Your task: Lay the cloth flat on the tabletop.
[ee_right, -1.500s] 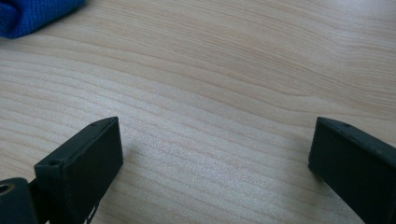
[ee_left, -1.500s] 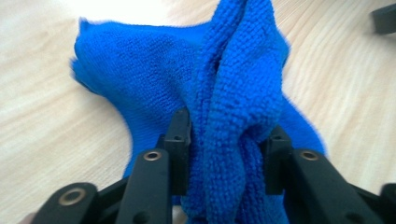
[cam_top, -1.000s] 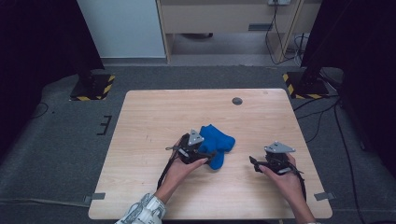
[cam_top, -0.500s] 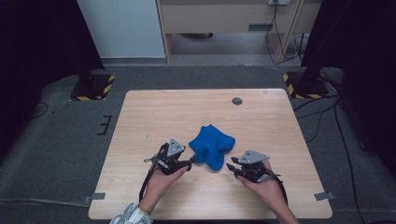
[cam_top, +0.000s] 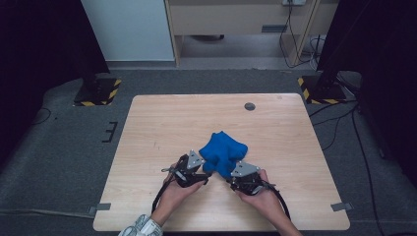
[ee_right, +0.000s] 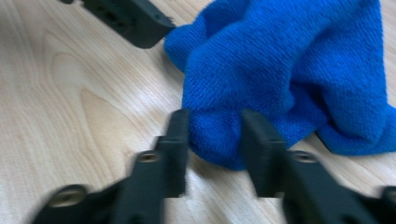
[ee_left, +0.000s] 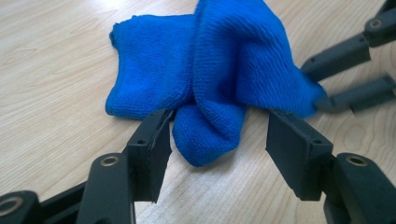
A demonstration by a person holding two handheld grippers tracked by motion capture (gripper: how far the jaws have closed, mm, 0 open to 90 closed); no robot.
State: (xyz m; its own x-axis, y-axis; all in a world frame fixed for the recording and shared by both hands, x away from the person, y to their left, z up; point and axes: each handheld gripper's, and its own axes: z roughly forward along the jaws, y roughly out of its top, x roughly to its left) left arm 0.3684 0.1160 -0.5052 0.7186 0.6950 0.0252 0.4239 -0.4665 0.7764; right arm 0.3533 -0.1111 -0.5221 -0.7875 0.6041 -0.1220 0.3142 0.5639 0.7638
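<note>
Grey carpet surrounds a pale wooden table point(cam_top: 162, 123), where a crumpled blue microfibre cloth point(cam_top: 223, 152) lies near the near edge, between both hands. At its left, the left gripper point(ee_left: 217, 144) has its jaws apart around a hanging fold of the cloth, the right pad clear of it. At its right, the right gripper point(ee_right: 215, 140) has just been closing and clamps a cloth corner.

I see a wooden table point(cam_top: 162, 123) with a small dark round spot point(cam_top: 250, 106), on a grey floor point(cam_top: 59, 162).
</note>
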